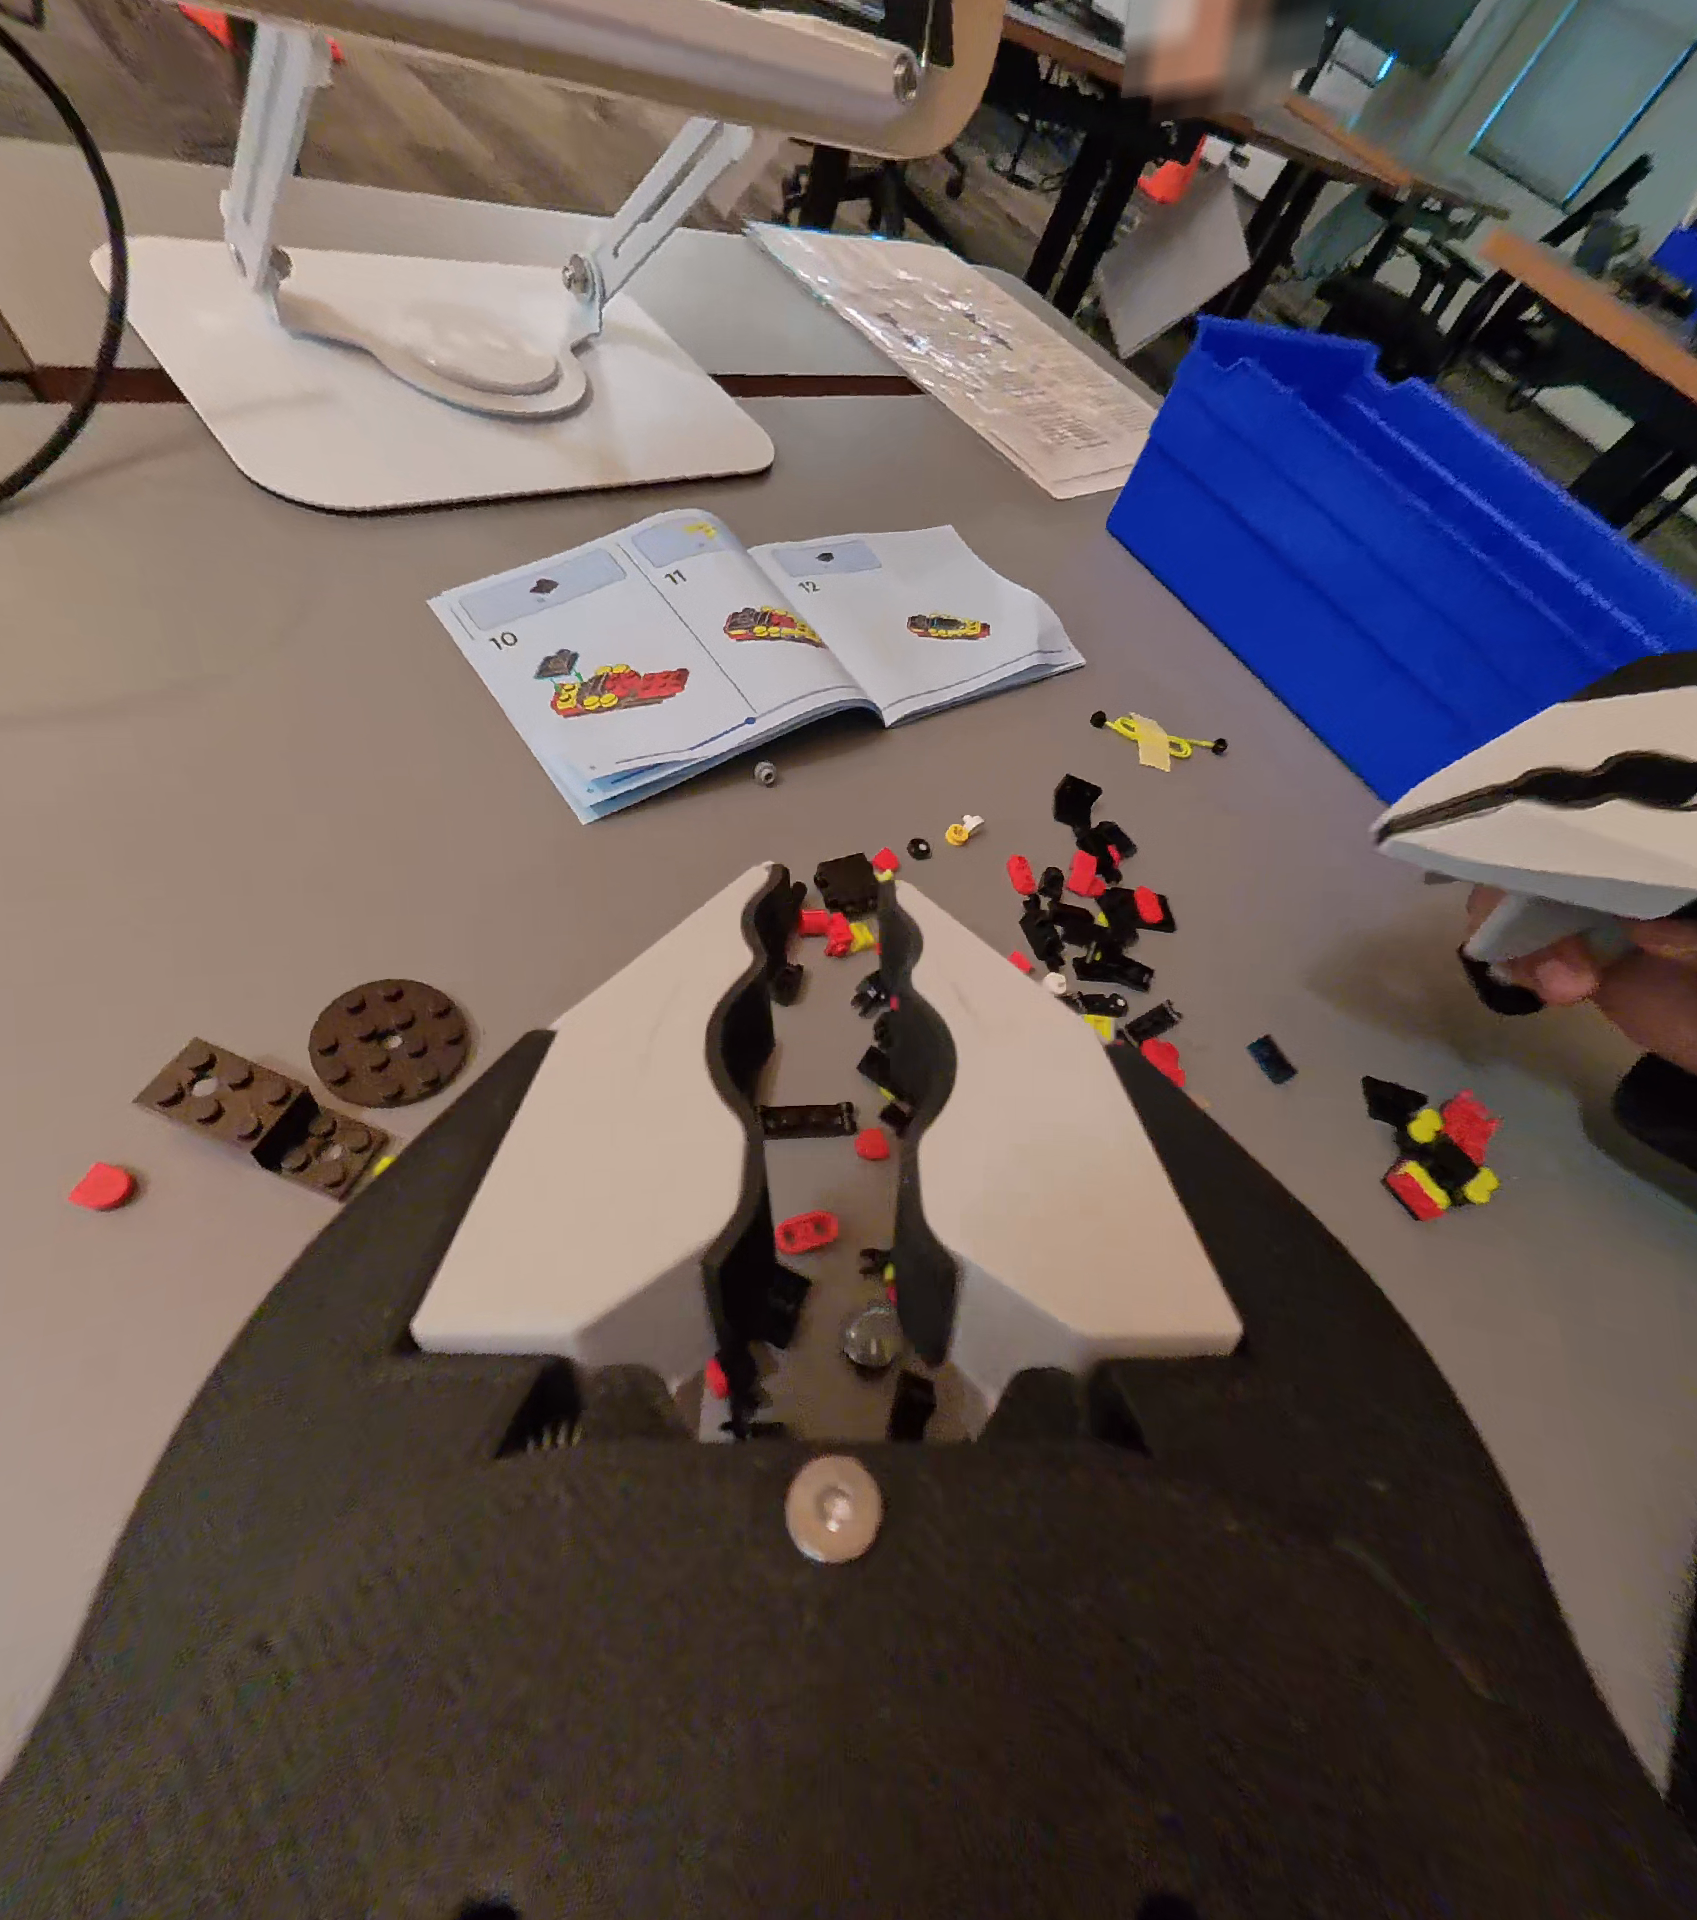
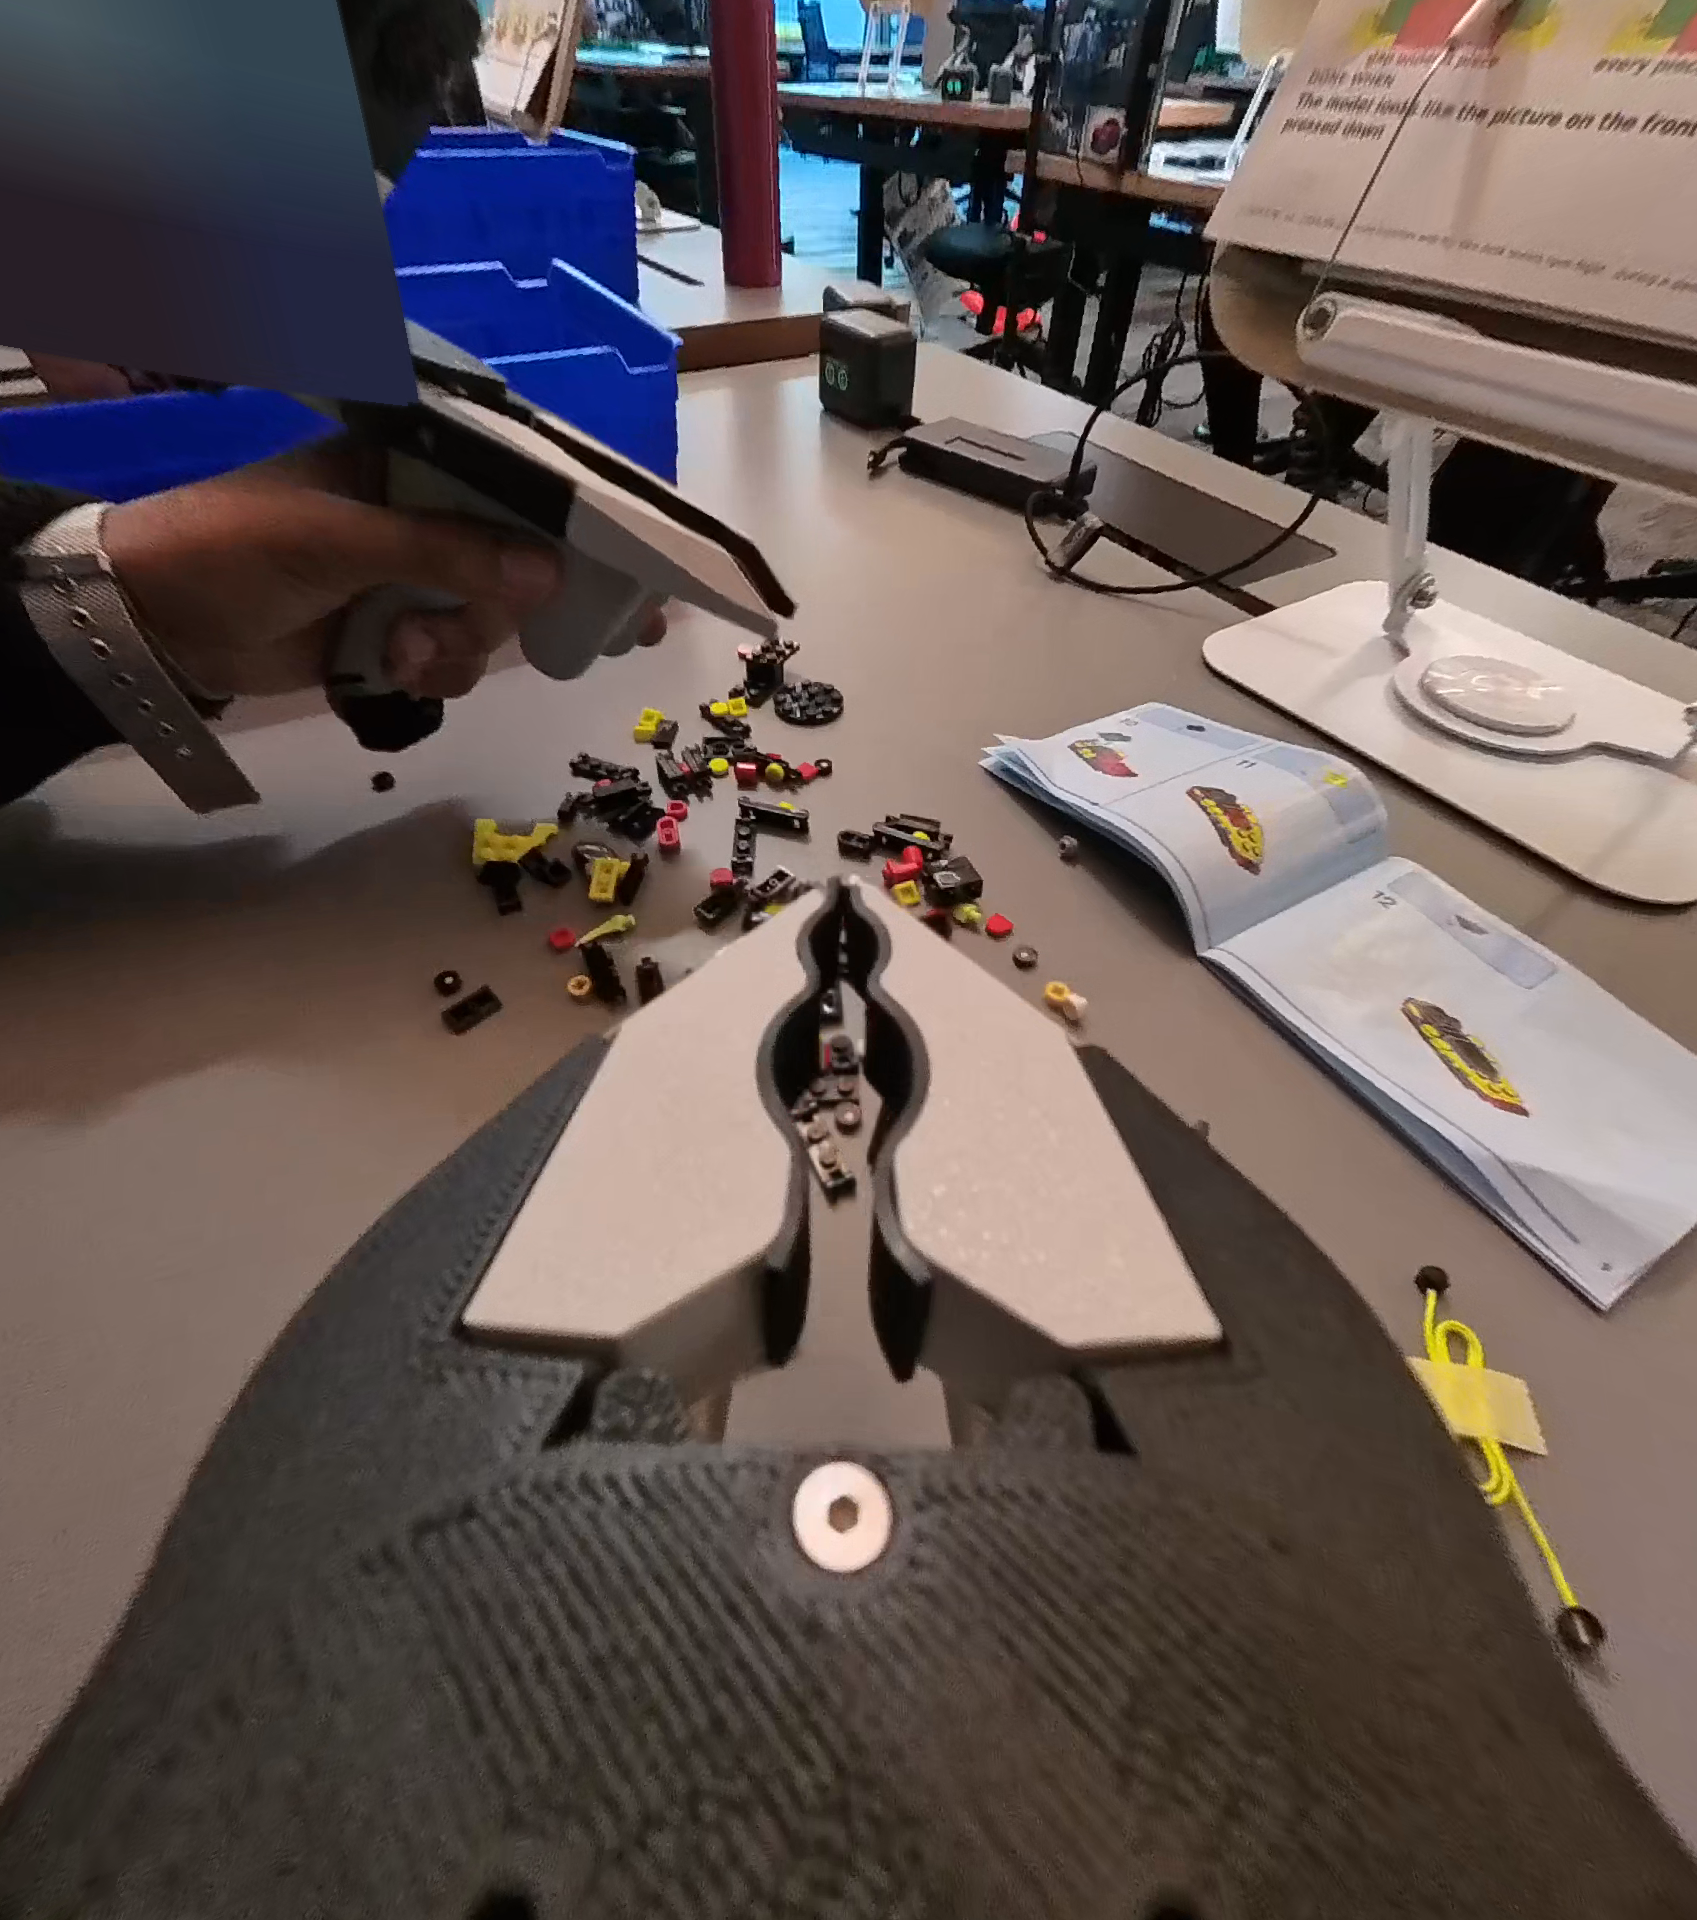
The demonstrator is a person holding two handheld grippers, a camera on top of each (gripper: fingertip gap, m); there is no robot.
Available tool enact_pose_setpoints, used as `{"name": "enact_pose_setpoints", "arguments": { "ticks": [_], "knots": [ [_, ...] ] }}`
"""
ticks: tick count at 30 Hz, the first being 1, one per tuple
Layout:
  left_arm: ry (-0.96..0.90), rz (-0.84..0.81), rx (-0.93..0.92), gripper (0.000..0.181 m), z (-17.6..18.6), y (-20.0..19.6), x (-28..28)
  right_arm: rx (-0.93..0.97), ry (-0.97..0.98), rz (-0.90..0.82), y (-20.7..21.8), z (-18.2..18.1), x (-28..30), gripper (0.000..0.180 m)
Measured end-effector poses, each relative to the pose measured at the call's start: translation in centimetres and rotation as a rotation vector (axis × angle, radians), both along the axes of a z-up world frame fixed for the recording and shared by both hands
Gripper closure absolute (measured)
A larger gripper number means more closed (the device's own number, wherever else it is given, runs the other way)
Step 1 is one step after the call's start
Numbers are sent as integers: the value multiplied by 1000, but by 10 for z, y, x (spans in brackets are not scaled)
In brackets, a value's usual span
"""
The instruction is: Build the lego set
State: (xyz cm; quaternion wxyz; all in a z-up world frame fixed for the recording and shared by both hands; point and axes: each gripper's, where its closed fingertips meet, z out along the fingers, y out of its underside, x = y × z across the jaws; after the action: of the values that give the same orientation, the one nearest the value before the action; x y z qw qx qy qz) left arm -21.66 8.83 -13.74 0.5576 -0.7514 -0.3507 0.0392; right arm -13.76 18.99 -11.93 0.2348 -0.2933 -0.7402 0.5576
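Observation:
Loose red, black and yellow lego pieces (image 1: 1093, 925) lie scattered on the grey table (image 1: 200, 831); they also show in the right wrist view (image 2: 698, 821). My left gripper (image 1: 828, 878) hovers over the pile with its jaws a little apart and empty. A small red, yellow and black part-built model (image 1: 1441, 1158) sits to the right. A brown round plate (image 1: 389, 1042) and brown plates (image 1: 262, 1117) lie to the left. My right gripper (image 2: 839, 888) is shut, with nothing seen between its tips, at the near edge of the pile. The open instruction booklet (image 1: 750, 655) lies behind the pieces.
A blue bin (image 1: 1395, 561) stands at the back right. A white stand base (image 1: 408, 384) sits at the back left, with a black cable (image 1: 101, 312) beside it. A yellow string with tape (image 2: 1478, 1403) lies near the right gripper. A red tile (image 1: 101, 1187) lies alone at the left. There is about 15 cm between the tips of the two grippers. The right gripper is farther from the brown round plate (image 1: 389, 1042), some 25 cm, than the left, some 10 cm.

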Motion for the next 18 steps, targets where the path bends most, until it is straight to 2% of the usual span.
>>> {"name": "enact_pose_setpoints", "arguments": {
  "ticks": [12,15,18],
  "knots": [
    [-91,38,61,162,-4,-27,9,141,-11,52,-20,-19,-11,180],
    [-87,51,53,160,-5,-38,13,56,-16,47,-21,-9,-18,180],
    [-64,-53,153,142,11,-33,32,-69,-66,60,-25,0,-23,180]
  ]
}}
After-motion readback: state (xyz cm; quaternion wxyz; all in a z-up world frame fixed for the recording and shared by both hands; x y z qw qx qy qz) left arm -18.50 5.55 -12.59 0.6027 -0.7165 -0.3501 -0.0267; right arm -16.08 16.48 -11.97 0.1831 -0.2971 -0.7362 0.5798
